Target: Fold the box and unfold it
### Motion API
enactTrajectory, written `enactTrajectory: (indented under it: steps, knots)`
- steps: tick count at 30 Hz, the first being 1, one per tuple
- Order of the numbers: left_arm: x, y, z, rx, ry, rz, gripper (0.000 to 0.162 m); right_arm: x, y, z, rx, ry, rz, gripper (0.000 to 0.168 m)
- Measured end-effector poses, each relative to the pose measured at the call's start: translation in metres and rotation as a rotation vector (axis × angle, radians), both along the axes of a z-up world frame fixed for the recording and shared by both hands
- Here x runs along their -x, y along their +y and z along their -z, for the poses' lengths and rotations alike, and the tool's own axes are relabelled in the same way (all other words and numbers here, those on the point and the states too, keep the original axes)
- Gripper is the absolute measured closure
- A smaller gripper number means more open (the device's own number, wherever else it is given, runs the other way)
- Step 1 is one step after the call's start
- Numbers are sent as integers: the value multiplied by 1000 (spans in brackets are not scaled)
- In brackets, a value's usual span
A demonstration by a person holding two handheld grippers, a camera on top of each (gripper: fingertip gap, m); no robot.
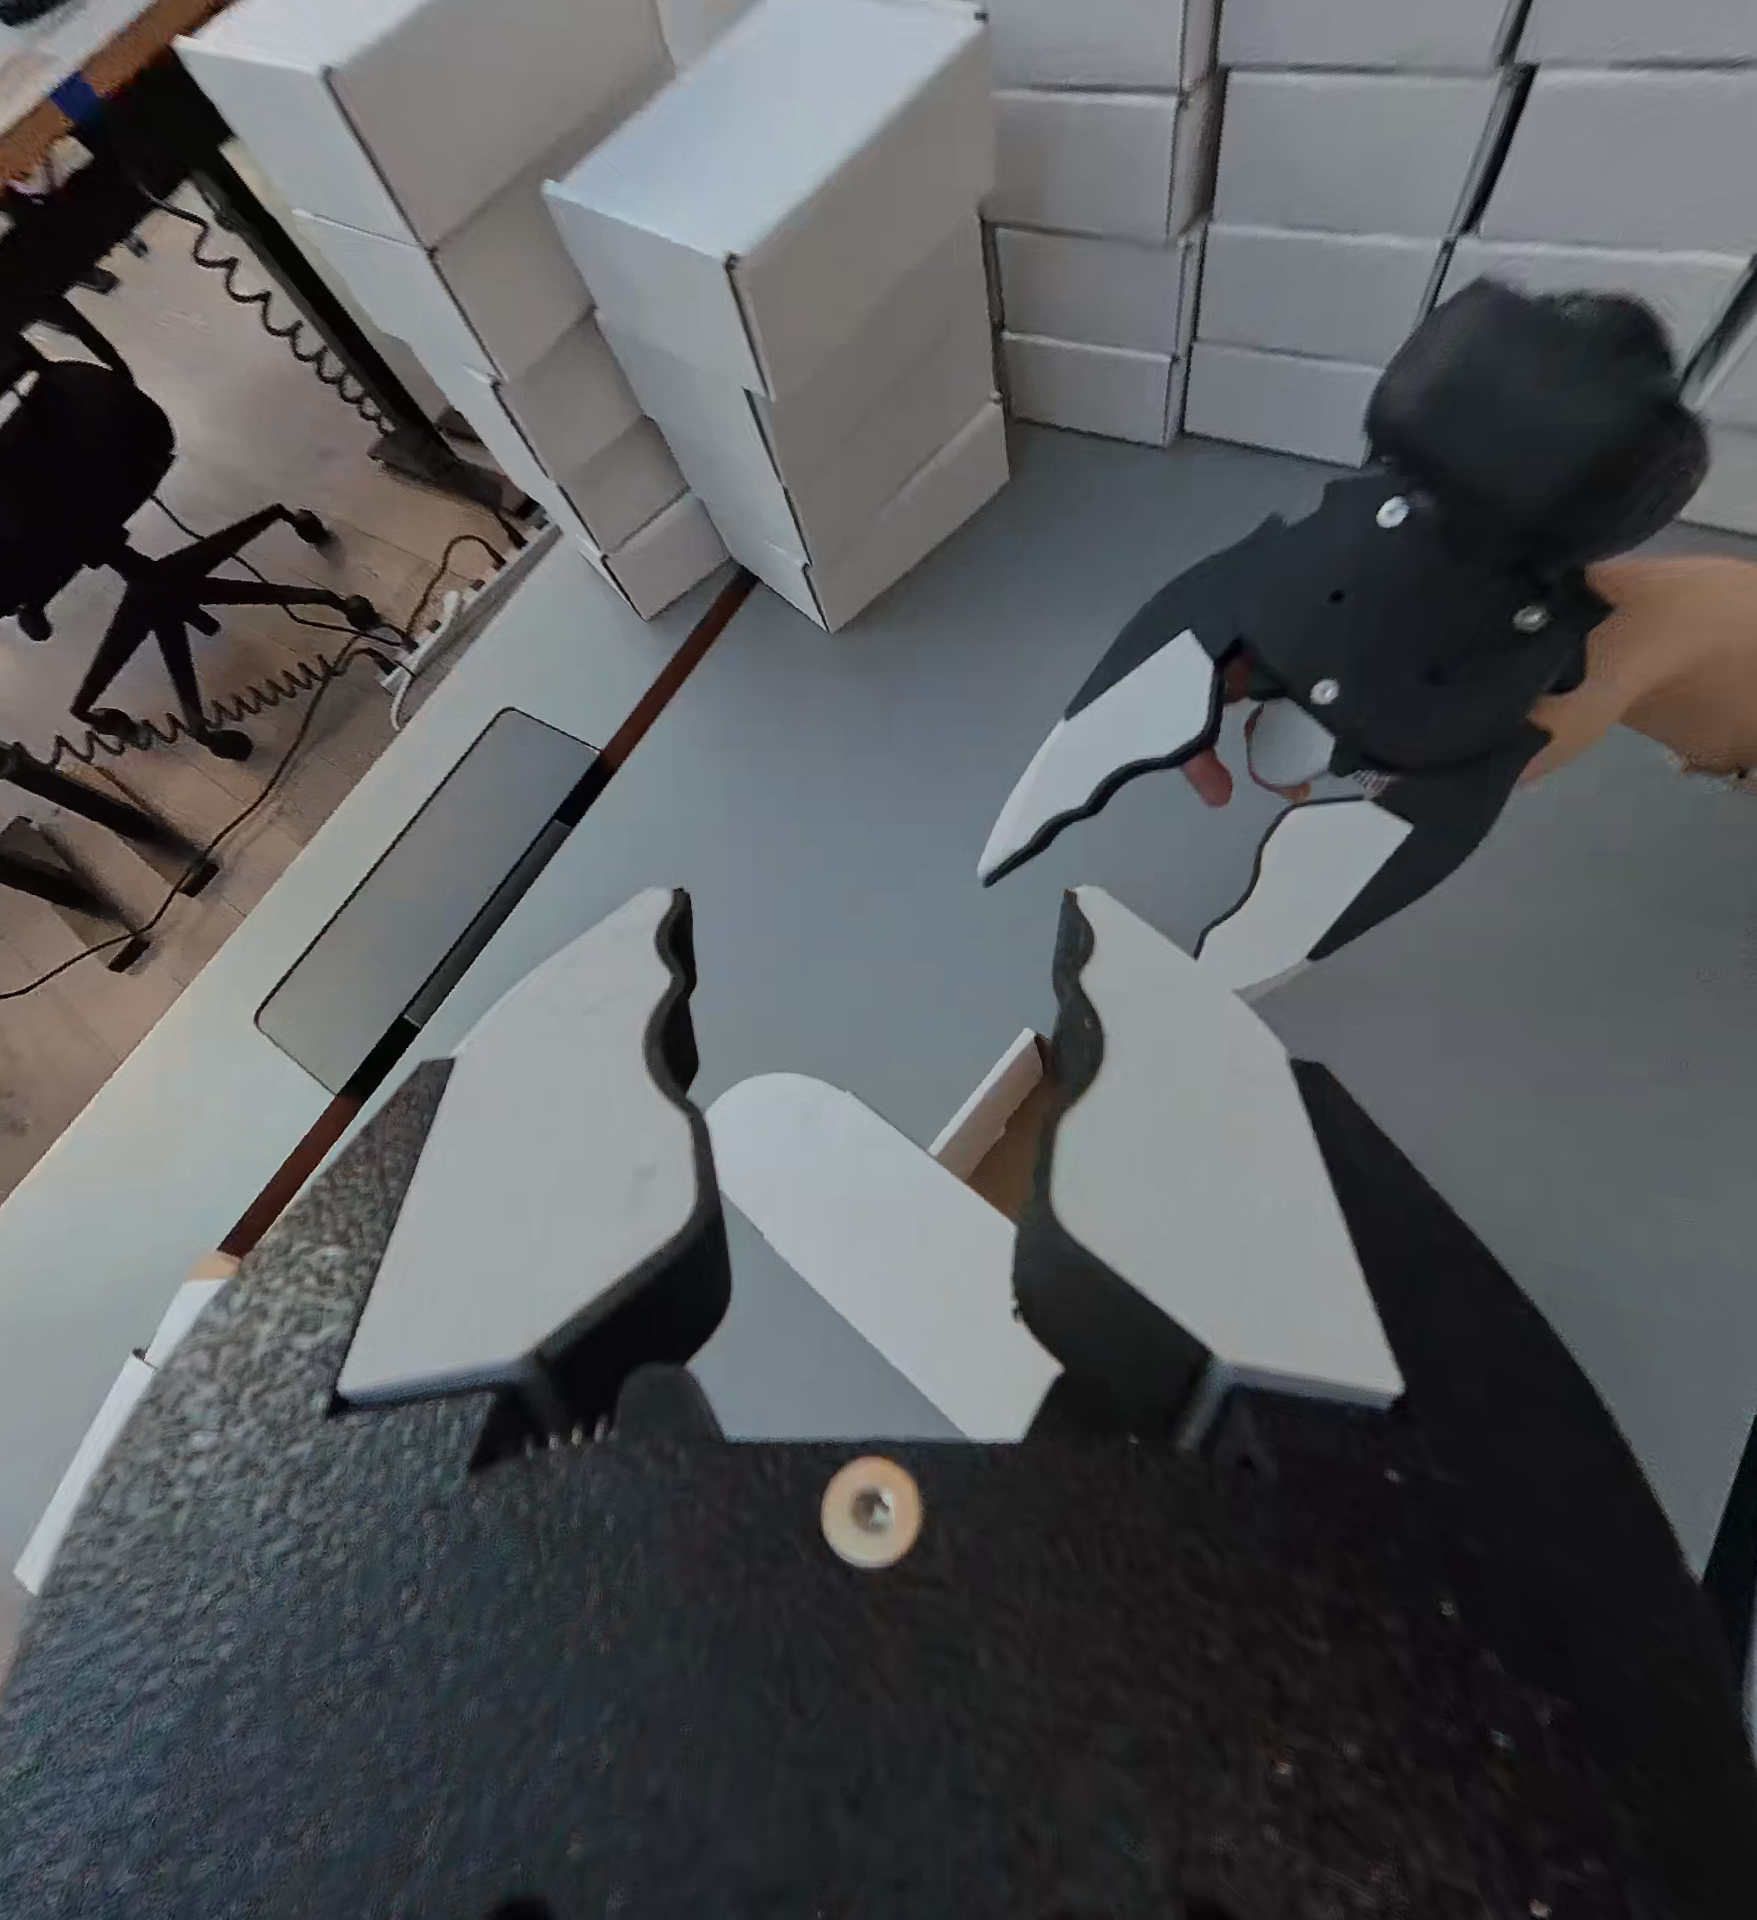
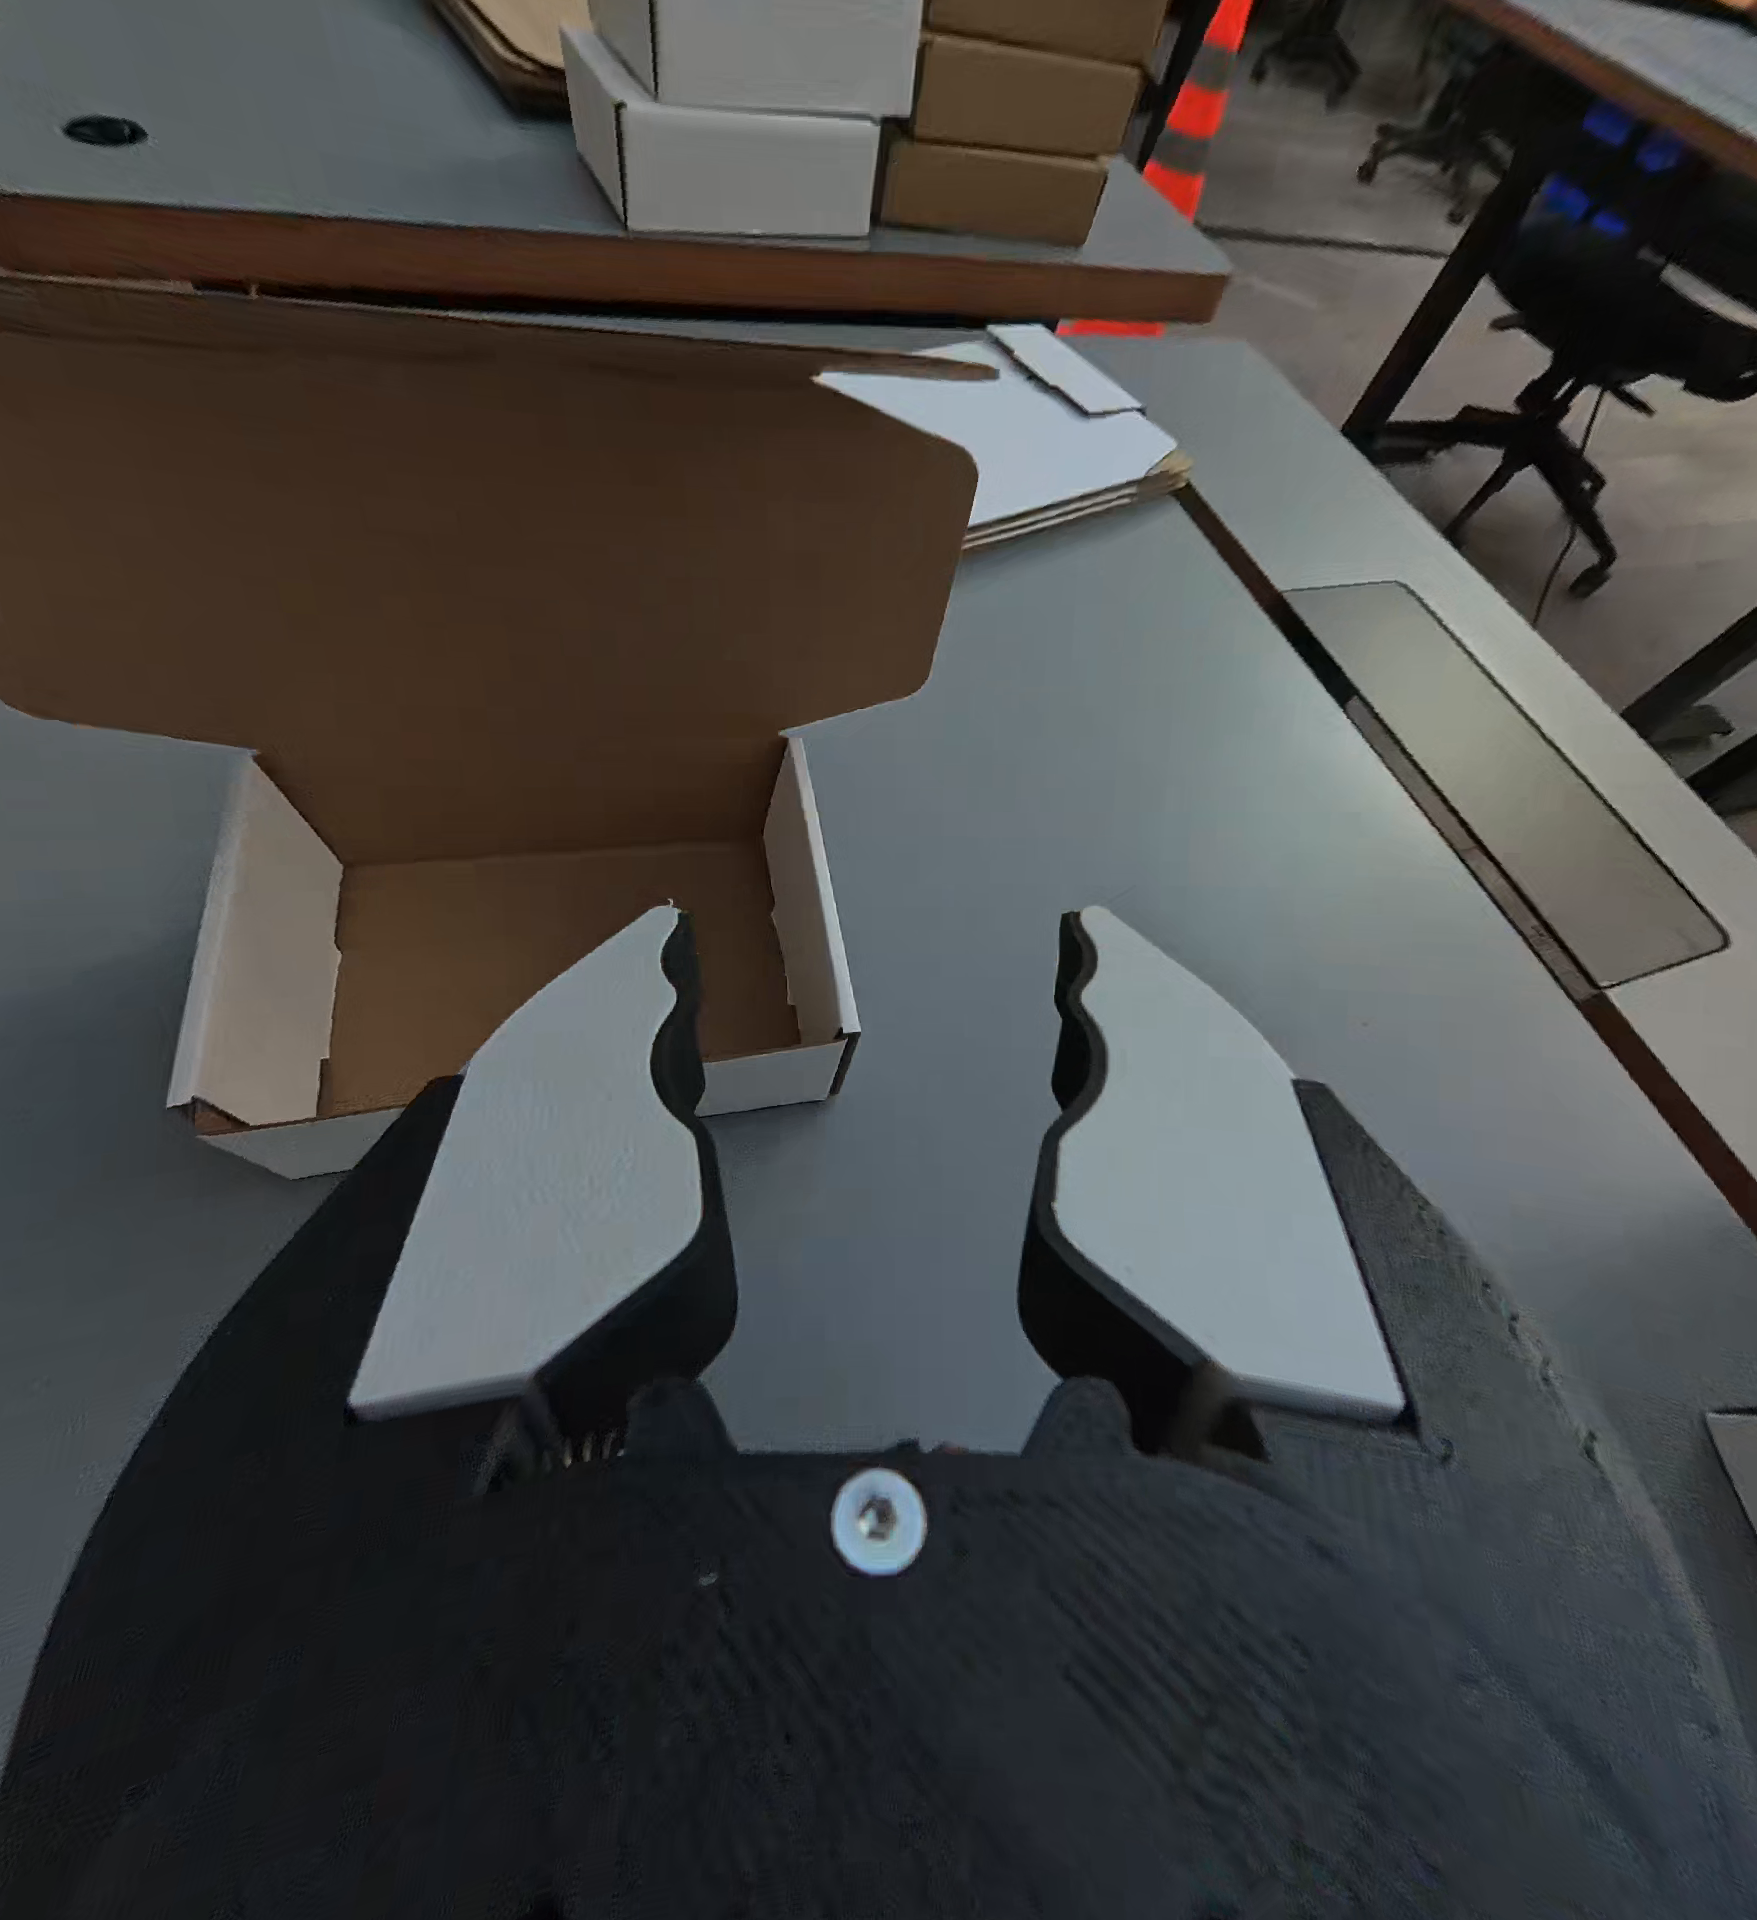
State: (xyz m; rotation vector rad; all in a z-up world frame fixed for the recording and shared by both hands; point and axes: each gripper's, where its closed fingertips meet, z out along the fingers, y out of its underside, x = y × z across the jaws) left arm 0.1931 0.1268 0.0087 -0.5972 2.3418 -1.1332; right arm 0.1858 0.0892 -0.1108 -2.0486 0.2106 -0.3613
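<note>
Both grippers spread, empty: left gripper [image 1: 874,925], right gripper [image 2: 874,930]. Box [image 2: 500,935] on table [image 2: 1113,779] w/ lid up; left probably over its flap. Risk: light box slides if pushed one-sided.

I'm working in an office doubling as a packing area: grey counter [image 2: 1113,790] with a cable hatch [image 2: 1508,779] at its right edge, swivel chairs [image 1: 74,520] on the floor beside other desks [image 2: 1684,94], coiled cables [image 1: 282,301], and white boxes [image 1: 1373,208] stacked along the counter's far edge.
</note>
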Motion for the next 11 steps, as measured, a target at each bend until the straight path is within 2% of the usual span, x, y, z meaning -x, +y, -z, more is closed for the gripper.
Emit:
enactTrajectory:
  steps: [1,3,5,7,11]
  knots:
    - [3,15,-7,75,-39,-59,96,-7,12,11,62,31,-20,101]
    - [13,51,-20,203,-160,-199,96,-19,34,30,159,72,-53,96]
    - [33,82,-26,299,-288,-289,100,-23,52,48,245,133,-91,101]
    - [52,104,-16,331,-336,-340,104,-23,66,63,308,179,-140,105]
    - [69,138,22,305,-295,-441,102,-16,82,91,431,292,-216,117]
